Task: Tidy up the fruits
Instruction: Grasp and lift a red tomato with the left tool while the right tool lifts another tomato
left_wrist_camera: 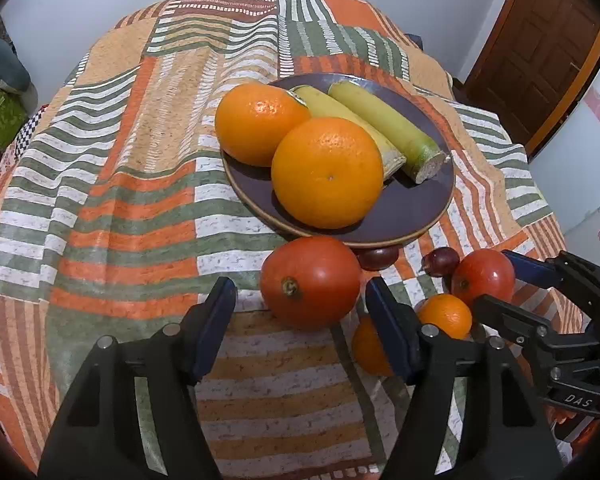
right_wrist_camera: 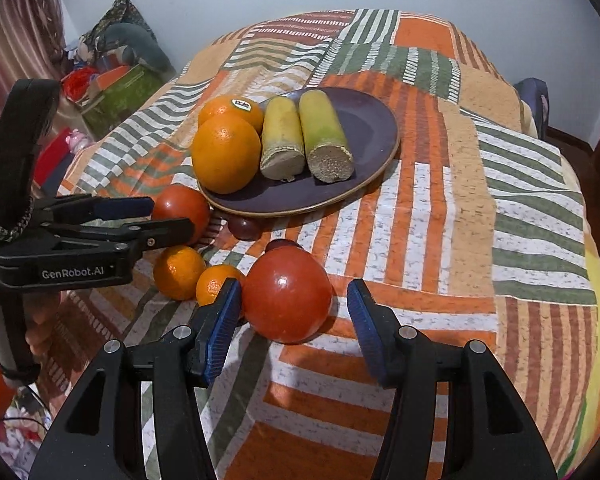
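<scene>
Patchwork tablecloth [right_wrist_camera: 440, 240] bearing a purple plate [right_wrist_camera: 364, 120] with two oranges and two cane pieces. Left gripper [left_wrist_camera: 300, 312] and right gripper [right_wrist_camera: 294, 304], jaws apart, each flank a red tomato [right_wrist_camera: 286, 294] near the plate.

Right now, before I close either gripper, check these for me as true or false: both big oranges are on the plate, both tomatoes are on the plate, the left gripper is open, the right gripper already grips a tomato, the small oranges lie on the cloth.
1. Both large oranges sit on the purple plate. True.
2. Both tomatoes are on the plate. False: the tomatoes lie on the cloth in front of it.
3. The left gripper is open. True.
4. The right gripper grips a tomato. False: it is open around one.
5. The small oranges lie on the patchwork cloth. True.
</scene>
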